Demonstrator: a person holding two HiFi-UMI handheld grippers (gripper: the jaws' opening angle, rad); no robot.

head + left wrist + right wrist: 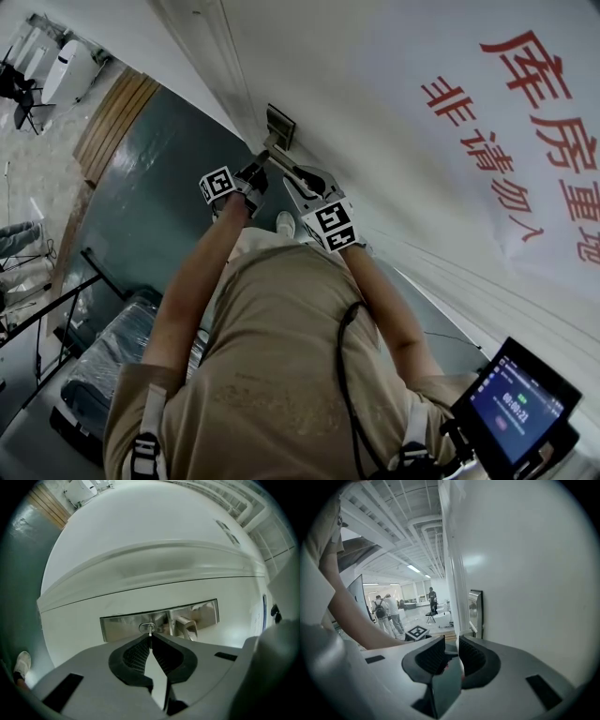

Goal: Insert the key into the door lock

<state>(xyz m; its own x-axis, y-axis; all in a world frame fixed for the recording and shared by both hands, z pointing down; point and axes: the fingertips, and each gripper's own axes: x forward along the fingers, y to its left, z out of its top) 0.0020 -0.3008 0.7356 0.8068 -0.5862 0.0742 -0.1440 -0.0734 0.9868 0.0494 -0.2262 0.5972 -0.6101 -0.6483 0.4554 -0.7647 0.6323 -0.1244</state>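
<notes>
The steel lock plate [123,626] sits on the white door [154,527], with the keyhole [146,627] left of the door handle [188,626]. My left gripper [150,638] is shut on the key [150,631], whose tip sits at the keyhole. In the head view the left gripper [253,178] reaches the lock plate [279,125] from the left. My right gripper [451,645] is beside it, jaws closed on a grey bar that looks like the door handle [447,686]. The lock plate [476,611] shows edge-on ahead of it.
A white banner with red characters [525,112] hangs on the door to the right. A screen device [520,398] is at the person's right side. A wrapped bundle [103,366] lies on the dark floor at left. Several people [391,611] stand far off in the hall.
</notes>
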